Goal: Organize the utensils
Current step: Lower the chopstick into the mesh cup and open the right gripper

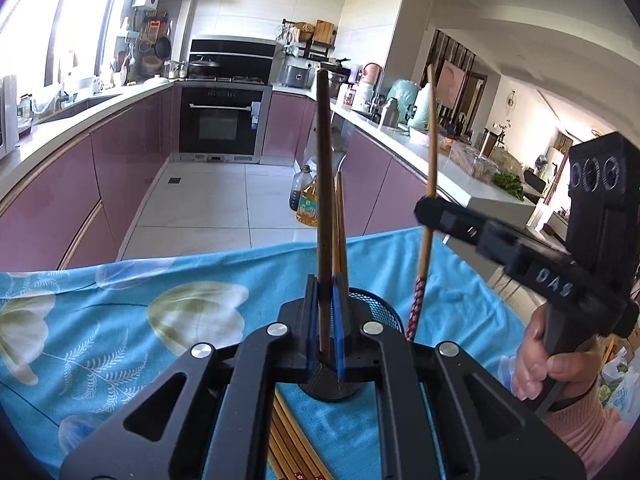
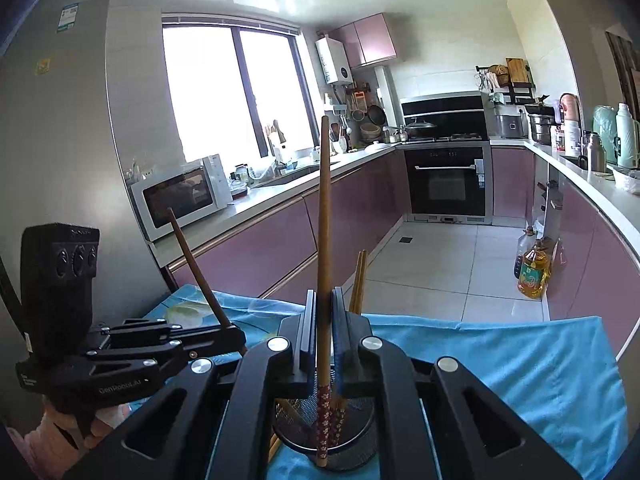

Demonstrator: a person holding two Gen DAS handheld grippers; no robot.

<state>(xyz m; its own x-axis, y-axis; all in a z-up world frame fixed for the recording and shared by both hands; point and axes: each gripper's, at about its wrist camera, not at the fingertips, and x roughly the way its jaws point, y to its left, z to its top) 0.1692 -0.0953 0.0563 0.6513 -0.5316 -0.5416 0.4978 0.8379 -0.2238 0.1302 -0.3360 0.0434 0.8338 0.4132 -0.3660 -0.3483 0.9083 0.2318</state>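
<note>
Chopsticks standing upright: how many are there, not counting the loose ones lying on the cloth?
4: dark chopstick in the left gripper, patterned chopstick in the right gripper, two in the mesh holder. More may be hidden.

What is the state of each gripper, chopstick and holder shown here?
Left gripper: shut on dark chopstick, upright.
Right gripper: shut on patterned chopstick, upright, tip over holder.
Holder: upright on cloth, chopsticks inside.
Loose chopsticks: lying flat on cloth.
</note>
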